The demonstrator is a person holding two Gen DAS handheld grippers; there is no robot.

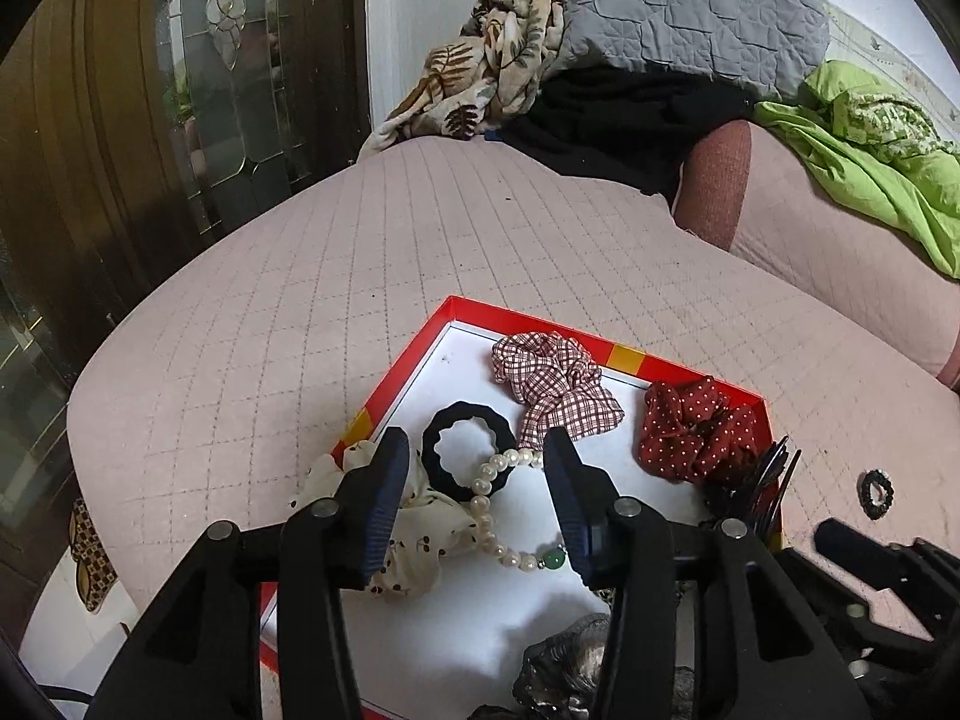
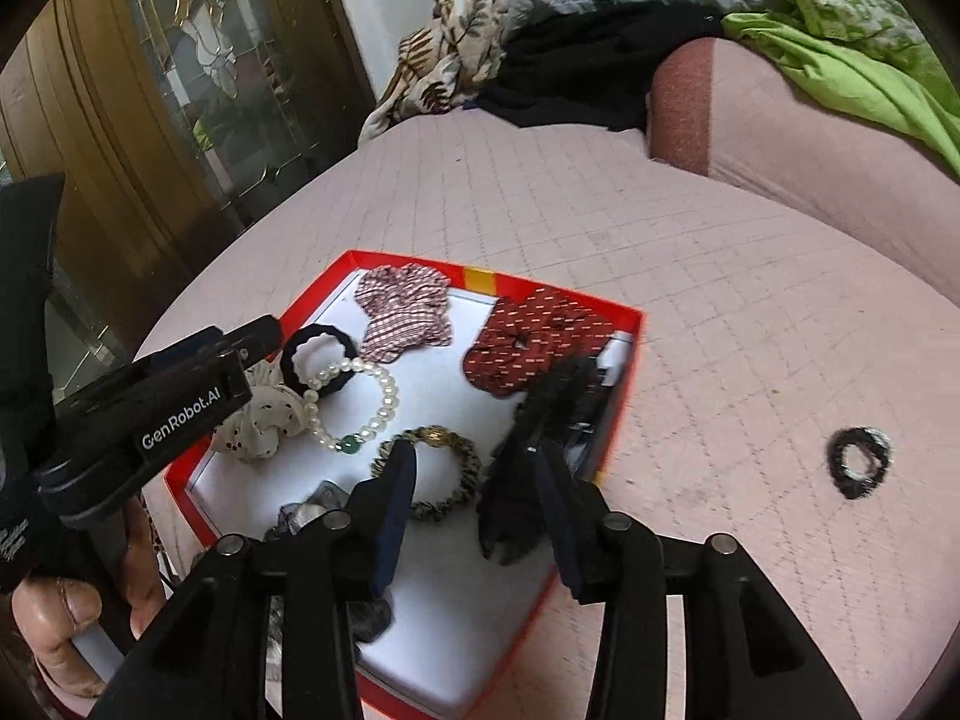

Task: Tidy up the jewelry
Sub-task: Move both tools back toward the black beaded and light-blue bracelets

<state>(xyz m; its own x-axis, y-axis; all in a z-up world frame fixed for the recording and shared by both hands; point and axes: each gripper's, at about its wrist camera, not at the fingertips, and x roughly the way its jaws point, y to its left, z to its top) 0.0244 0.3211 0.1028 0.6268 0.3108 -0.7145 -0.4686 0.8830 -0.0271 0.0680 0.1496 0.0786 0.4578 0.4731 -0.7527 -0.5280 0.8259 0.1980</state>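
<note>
On the pink quilted bed, a red box [image 2: 624, 324] holds scrunchies. Both grippers' fingers are spread, empty. The lone black hair tie [image 2: 858, 461], right, looks light and soft; pinch its rim.

dark scrunchie [image 2: 540, 420] motion-blurred, tray [image 1: 420, 348] partly cropped

The red box [image 2: 624, 324] is sitting on the pink quilt [image 1: 360, 276], and its low rim is walling in the items. Scrunchies [image 1: 555, 378] are crowding the far end, while the pearl bracelet [image 2: 354, 402] and a black tie [image 1: 468, 450] are lying between the left gripper [image 1: 477, 450]'s spread jaws. The right gripper [image 2: 474, 471], also spread, is hanging over the box's right rim, with a dark hairpiece [image 2: 540, 420] blocking its right finger. White floor is showing free at the near end. Right of the box the quilt is lying open, apart from one small black tie [image 2: 858, 462]. Pillows [image 1: 690, 6] and clothes [image 1: 870, 162] are closing off the far side.
</note>
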